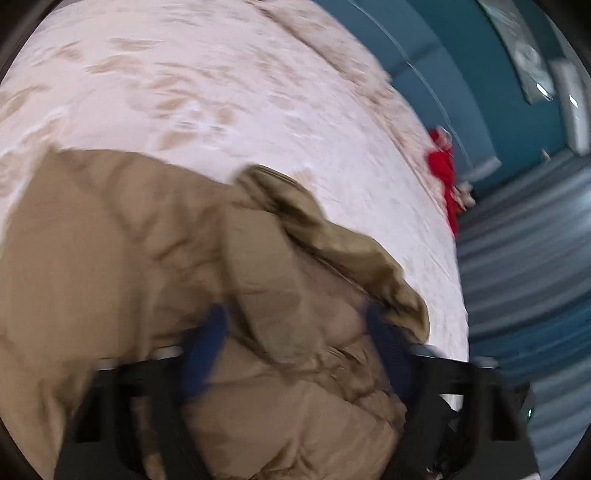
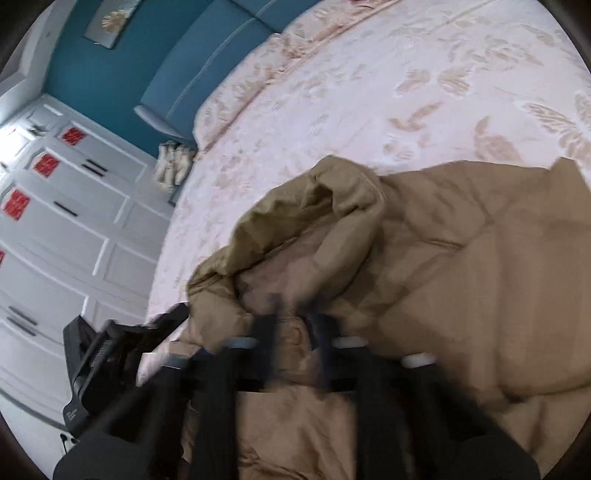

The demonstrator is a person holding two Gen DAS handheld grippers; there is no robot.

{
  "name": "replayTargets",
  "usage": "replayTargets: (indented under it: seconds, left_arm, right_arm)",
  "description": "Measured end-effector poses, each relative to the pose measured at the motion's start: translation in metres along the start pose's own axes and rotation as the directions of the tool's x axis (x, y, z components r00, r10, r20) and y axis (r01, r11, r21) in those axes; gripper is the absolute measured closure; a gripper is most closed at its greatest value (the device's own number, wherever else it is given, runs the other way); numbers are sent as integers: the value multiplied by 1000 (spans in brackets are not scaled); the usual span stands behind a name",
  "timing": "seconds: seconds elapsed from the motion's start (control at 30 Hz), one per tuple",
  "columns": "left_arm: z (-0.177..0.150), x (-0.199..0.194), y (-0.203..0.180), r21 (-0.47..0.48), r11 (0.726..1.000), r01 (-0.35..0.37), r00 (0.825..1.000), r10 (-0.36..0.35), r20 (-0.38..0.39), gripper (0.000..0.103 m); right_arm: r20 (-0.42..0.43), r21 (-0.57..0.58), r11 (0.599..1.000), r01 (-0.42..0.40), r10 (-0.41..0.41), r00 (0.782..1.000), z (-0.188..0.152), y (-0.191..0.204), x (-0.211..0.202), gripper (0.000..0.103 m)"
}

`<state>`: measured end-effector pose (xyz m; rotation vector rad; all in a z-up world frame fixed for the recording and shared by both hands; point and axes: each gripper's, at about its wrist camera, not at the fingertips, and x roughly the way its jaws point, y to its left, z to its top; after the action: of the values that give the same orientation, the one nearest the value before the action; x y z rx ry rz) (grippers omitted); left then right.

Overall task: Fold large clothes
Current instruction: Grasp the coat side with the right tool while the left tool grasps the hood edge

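We begin with the left gripper (image 1: pixel 295 325): its two dark blue fingers (image 1: pixel 205 350) stand wide apart, and a puffy fold of the tan quilted padded jacket (image 1: pixel 122 240) rises between them; motion blur keeps us from saying whether either finger presses the cloth, but the jaws are plainly not closed on it. The right gripper (image 2: pixel 291 317) shows its dark fingers (image 2: pixel 264 325) set narrowly, with a small bunch of the same jacket (image 2: pixel 461 277) seen in the gap between them; the view is too smeared for us to confirm a firm hold, and we record its state as undetermined. In the right wrist view the black body of the left gripper (image 2: pixel 110 354) appears just beside the jacket's near edge, at the border of the bed. The jacket lies spread on the pale pink bedspread with a beige leaf pattern (image 1: pixel 221 92), its olive-lined hood or collar (image 2: pixel 295 214) crumpled and standing open toward the head of the bed. We note the bedspread (image 2: pixel 406 74) bare beyond the garment. Past the bed stands a teal padded headboard (image 2: pixel 207 62) against a teal wall with a framed leaf picture (image 2: pixel 110 22). A white panelled wardrobe with red square decals (image 2: pixel 48 166) is on one side. On the other side, a red cloth item (image 1: pixel 443 173) hangs at the bed's edge, over a blue-grey striped floor (image 1: pixel 524 258).
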<state>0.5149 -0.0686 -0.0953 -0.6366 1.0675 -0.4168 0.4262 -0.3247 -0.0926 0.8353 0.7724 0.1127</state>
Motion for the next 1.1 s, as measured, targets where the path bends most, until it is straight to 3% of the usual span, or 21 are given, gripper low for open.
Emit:
replayTargets:
  seconds: [0.07,0.1,0.2,0.33,0.4,0.43,0.47,0.5,0.6,0.63,0.67,0.73,0.8,0.87,0.9,0.97,1.1]
  left_arm:
    - [-1,5,0,41,999,-19,1000,20,-24,91]
    - [-1,5,1,54,998,-15,1000,16,-22,97]
    - [-7,-9,7,71,997,11,1000,-12,17,98]
    - [-15,-4,16,112,993,-35,999,33,21,98]
    - [-17,1,22,90,996,-26,999,24,21,98]
    - [-17,1,25,76,997,-17,1000,15,23,98]
    - [-18,1,26,65,998,-12,1000,10,24,98]
    - [-16,3,26,62,998,-11,1000,9,25,98]
    - [-15,3,23,78,997,-20,999,18,27,98]
    - [-14,1,22,85,996,-23,999,21,29,98]
    - [-14,0,21,87,996,-25,999,22,33,98]
    - [-13,-9,19,86,996,-5,999,1,52,98]
    - [-15,-17,20,100,995,4,997,-12,72,98]
    - [-19,-11,27,108,994,-13,998,7,55,98]
    - [-21,-5,31,110,994,-28,999,24,40,98]
    - [-27,2,36,124,992,-39,999,35,34,97]
    - [-33,7,34,175,981,-85,996,76,55,95]
  right_arm:
    - [43,-25,999,-40,41,998,-1,4,-9,103]
    - [60,-36,997,-62,64,996,-3,5,-14,103]
    - [94,-74,995,-63,70,993,-7,4,-28,103]
    - [35,-79,997,26,-23,999,-16,-10,-19,100]
    - [41,-55,998,33,-31,999,-17,-11,-19,87]
    - [48,-50,998,28,-25,999,-15,-10,-17,70]
    - [61,-44,999,30,-27,998,-12,-6,-16,61]
    - [69,-38,998,44,-41,997,-9,-3,-13,61]
    - [38,-10,997,71,-70,997,5,2,6,68]
    - [23,4,997,74,-74,997,7,1,13,93]
    - [5,30,997,73,-73,997,9,-2,19,100]
    - [34,66,998,6,-8,999,7,-7,10,101]
    - [88,33,998,-52,49,995,2,-6,-9,101]
    - [95,-2,1000,-17,17,995,-7,-15,-14,102]
    - [63,-8,999,43,-43,997,-13,-27,-6,102]
    - [29,6,997,76,-76,997,-20,-42,5,102]
    - [8,-37,990,137,-137,991,-19,-39,17,103]
